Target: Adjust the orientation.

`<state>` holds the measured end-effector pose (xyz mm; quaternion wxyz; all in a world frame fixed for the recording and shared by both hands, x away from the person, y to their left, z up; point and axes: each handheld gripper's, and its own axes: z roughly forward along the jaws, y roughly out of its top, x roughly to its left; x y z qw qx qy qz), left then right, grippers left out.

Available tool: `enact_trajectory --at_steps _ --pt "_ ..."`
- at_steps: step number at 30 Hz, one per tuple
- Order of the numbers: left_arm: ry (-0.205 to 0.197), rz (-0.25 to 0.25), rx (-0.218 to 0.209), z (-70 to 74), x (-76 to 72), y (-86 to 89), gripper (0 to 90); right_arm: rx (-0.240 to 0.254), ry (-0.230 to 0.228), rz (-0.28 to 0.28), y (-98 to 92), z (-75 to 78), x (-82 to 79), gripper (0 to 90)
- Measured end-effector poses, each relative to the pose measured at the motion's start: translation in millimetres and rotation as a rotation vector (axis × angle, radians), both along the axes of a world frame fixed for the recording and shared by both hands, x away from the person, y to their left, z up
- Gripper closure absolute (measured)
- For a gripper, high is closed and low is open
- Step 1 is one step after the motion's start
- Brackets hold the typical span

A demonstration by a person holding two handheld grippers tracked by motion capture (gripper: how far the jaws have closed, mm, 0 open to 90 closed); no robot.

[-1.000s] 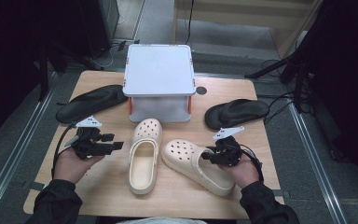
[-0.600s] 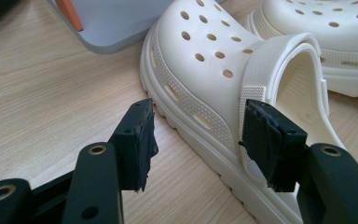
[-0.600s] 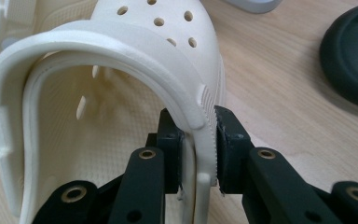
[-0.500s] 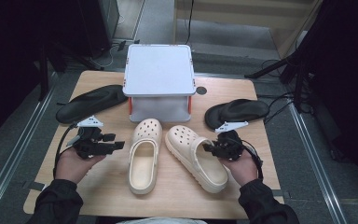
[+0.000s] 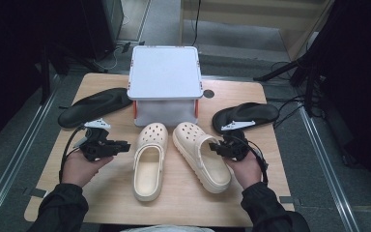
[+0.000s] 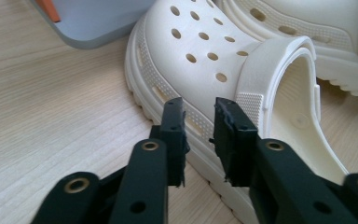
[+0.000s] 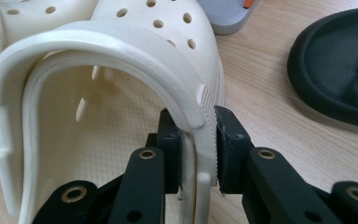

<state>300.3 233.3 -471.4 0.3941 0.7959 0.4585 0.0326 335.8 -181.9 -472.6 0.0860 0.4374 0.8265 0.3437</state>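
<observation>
1. Since the earlier frame, the right clog [image 5: 201, 155] has swung its toe toward the white box [image 5: 164, 80], now lying nearly parallel to the left clog [image 5: 149, 159].
2. Right gripper [image 7: 198, 140] is clamped on that clog's outer collar wall, likely to steer it.
3. Left gripper [image 6: 199, 122] has just been closing; its jaws stand narrowly apart, nothing between them, just beside the left clog's sole on the bench [image 5: 101, 203].

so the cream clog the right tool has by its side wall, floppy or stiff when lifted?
Probably fairly stiff: the right clog has a thick moulded wall that keeps its shape where the right tool pinches it. Likely light for its size, being foam-like and full of holes. Held at one side, it may tilt, since the toe and heel overhang.
</observation>
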Motion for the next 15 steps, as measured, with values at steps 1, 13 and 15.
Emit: enact_trajectory --at_steps 1,13,15 --pt "0.001 -0.002 -0.001 -0.5 1.7 -0.9 80.4 -0.007 -0.002 -0.005 1.3 -0.6 0.9 75.4" --pt "0.047 -0.022 0.030 -15.0 23.4 -10.4 90.0 -0.022 0.005 -0.054 22.5 -5.8 4.5 75.0" --pt "0.055 -0.023 0.033 -17.4 25.5 -12.3 90.0 -0.024 -0.002 -0.053 26.0 -6.7 4.0 74.7"
